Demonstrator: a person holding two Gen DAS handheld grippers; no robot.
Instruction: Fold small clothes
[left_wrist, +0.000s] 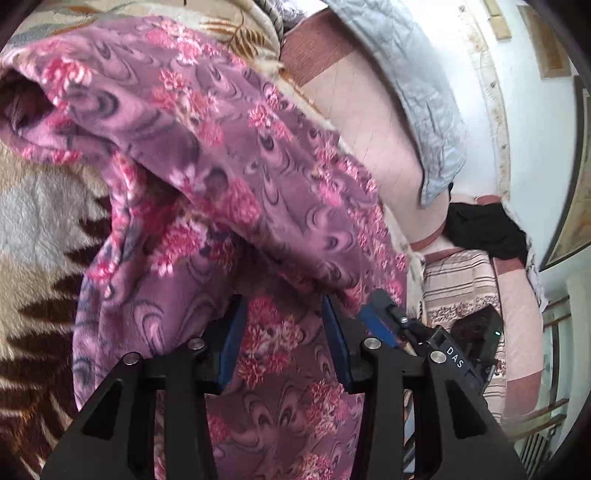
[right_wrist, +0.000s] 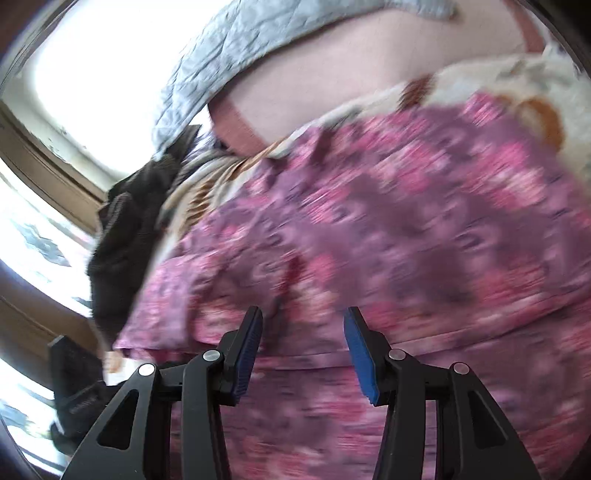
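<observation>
A purple fleece garment with pink flowers (left_wrist: 229, 177) lies bunched and partly folded over on a beige and brown patterned blanket (left_wrist: 40, 229). My left gripper (left_wrist: 282, 306) is open, its blue pads just above the garment's lower part, with a fold of cloth hanging over the tips. The right gripper (left_wrist: 384, 321) shows beside it at the garment's right edge. In the right wrist view the same garment (right_wrist: 406, 229) fills the frame, blurred by motion. My right gripper (right_wrist: 303, 321) is open and empty just above the cloth.
A pink bed sheet (left_wrist: 369, 122) lies beyond the blanket, with a pale blue quilt (left_wrist: 424, 92) against the white wall. A black garment (left_wrist: 484, 232) lies at the bed's edge, also in the right wrist view (right_wrist: 125, 236). A striped cloth (left_wrist: 458, 280) lies nearby.
</observation>
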